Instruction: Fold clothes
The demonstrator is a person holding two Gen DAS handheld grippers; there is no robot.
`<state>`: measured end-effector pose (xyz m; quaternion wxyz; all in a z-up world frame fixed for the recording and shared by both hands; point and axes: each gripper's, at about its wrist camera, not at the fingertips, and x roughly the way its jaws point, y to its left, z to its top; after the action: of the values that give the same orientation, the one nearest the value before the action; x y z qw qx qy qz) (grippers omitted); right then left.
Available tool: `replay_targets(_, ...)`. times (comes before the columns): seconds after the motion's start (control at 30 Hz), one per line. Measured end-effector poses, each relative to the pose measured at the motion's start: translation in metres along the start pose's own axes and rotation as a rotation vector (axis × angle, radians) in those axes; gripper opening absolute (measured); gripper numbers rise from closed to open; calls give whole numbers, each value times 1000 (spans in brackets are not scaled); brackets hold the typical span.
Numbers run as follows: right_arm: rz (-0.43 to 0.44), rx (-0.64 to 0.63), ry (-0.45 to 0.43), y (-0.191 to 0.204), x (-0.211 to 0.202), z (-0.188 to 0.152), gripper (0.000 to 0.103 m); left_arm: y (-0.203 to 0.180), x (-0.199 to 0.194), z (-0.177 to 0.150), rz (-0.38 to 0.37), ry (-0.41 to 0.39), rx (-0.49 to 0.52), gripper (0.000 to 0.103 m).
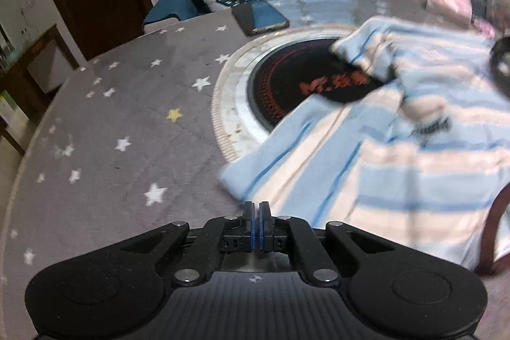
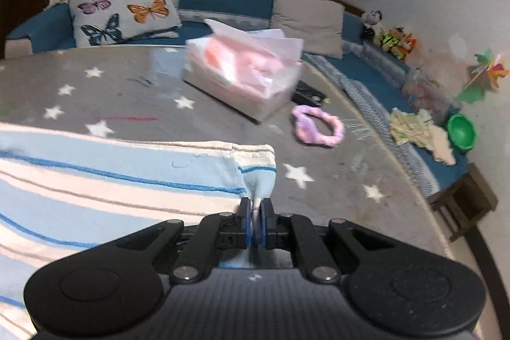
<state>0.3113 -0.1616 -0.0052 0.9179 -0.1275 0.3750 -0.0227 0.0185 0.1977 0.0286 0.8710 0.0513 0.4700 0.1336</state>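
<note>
The right gripper [image 2: 255,214] is pinching a corner of the striped shirt [image 2: 111,190], which is lying leftward across the star-patterned table [image 2: 134,91]; the left gripper [image 1: 256,217] is hovering closed and empty beside its sleeve [image 1: 271,155].

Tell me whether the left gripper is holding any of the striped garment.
No: the left gripper is shut on nothing, its tips short of the striped garment.

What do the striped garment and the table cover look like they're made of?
The striped garment looks like soft knit or terry cotton: matte, with a fuzzy nap and limp folds where the right gripper pinches it. The table cover seems smooth vinyl or plastic, since it shows glossy reflections.
</note>
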Motion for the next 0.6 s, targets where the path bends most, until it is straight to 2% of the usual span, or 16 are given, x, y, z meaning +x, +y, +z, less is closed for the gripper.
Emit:
replay_targets(0.03, -8, 10, 3, -3, 1, 0, 6, 3, 0, 0, -5, 11, -12, 3)
replay_targets(0.13, 41, 60, 10, -14, 1, 0, 8, 13, -3, 2, -32, 28, -59, 4)
replay_targets(0.3, 89, 77, 4, -23, -9, 0, 14, 5, -16, 37, -120, -64, -80, 6)
replay_targets(0.37, 107, 68, -5, -23, -15, -2, 15, -5, -14, 54, -162, -89, -76, 14)
replay_targets(0.43, 134, 65, -13, -23, -22, -5, 21, -18, -4, 74, -198, -108, -67, 28)
replay_targets(0.47, 146, 62, -16, -23, -26, -6, 24, -25, 1, 85, -209, -116, -52, 30)
replay_targets(0.6, 191, 42, -29, -21, -42, -18, 27, -50, 30, 124, -241, -130, -34, 38)
